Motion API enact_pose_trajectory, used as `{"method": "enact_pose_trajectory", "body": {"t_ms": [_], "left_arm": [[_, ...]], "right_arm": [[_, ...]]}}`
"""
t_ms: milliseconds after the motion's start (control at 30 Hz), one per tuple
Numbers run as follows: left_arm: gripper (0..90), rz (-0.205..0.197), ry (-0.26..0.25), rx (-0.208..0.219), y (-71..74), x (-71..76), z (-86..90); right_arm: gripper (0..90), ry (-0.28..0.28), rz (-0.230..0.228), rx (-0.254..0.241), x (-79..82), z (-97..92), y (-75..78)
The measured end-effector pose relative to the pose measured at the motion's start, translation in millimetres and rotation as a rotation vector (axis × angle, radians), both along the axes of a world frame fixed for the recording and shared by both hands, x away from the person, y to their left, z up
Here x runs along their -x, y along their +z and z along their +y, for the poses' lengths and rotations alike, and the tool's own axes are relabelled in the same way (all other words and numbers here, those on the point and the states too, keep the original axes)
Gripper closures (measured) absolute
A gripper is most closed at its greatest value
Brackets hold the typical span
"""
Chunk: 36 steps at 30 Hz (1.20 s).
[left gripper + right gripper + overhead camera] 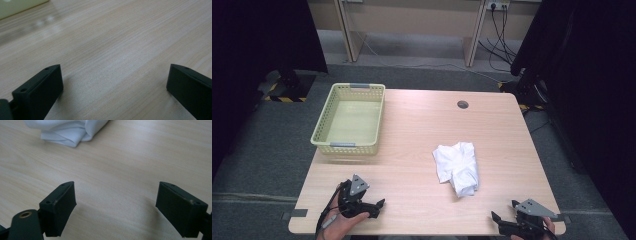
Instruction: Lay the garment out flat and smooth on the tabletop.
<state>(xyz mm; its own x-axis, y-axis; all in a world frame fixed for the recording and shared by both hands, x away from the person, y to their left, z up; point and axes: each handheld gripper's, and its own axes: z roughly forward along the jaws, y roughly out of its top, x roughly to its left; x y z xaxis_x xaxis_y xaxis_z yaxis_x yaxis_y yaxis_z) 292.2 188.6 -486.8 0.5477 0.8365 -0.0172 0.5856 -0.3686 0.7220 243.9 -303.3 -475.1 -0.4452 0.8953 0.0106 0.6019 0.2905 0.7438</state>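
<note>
Both grippers, left gripper (379,206) and right gripper (496,220), rest at near table edge (412,231), jaws apart, empty; likely staged for crumpled white cloth (458,167), yellow basket (348,145) waiting.

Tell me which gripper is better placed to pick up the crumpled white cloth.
Probably the right gripper: its open jaws point toward the crumpled white cloth, seen just ahead in its own view. The left gripper, also open, faces bare wooden table, nearer the pale yellow plastic basket.
</note>
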Motion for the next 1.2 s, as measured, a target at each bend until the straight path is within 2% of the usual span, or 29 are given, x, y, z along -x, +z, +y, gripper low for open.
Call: {"method": "enact_pose_trajectory", "body": {"t_ms": [167, 467, 633, 933, 1200], "left_arm": [[0.0, 0.0, 0.0, 0.0, 0.0, 0.0, 0.0], [0.0, 0.001, 0.0, 0.0, 0.1, 0.1, 0.0], [0.0, 0.0, 0.0, 0.0, 0.0, 0.0, 0.0], [0.0, 0.001, 0.0, -0.001, 0.1, 0.1, 0.0], [0.0, 0.001, -0.001, -0.001, 0.1, 0.4, 0.2]], "right_arm": [[16.6, 0.017, -0.014, -0.017, -4.4, 6.4, 6.5], [16.6, 0.048, -0.033, -0.006, -14.7, 17.1, 15.9], [16.7, 0.083, -0.065, 0.004, -22.4, 31.7, 29.9], [18.3, 0.151, -0.094, 0.012, -39.1, 64.7, 48.9], [22.0, 0.203, -0.088, -0.015, -60.5, 88.9, 53.2]]}}
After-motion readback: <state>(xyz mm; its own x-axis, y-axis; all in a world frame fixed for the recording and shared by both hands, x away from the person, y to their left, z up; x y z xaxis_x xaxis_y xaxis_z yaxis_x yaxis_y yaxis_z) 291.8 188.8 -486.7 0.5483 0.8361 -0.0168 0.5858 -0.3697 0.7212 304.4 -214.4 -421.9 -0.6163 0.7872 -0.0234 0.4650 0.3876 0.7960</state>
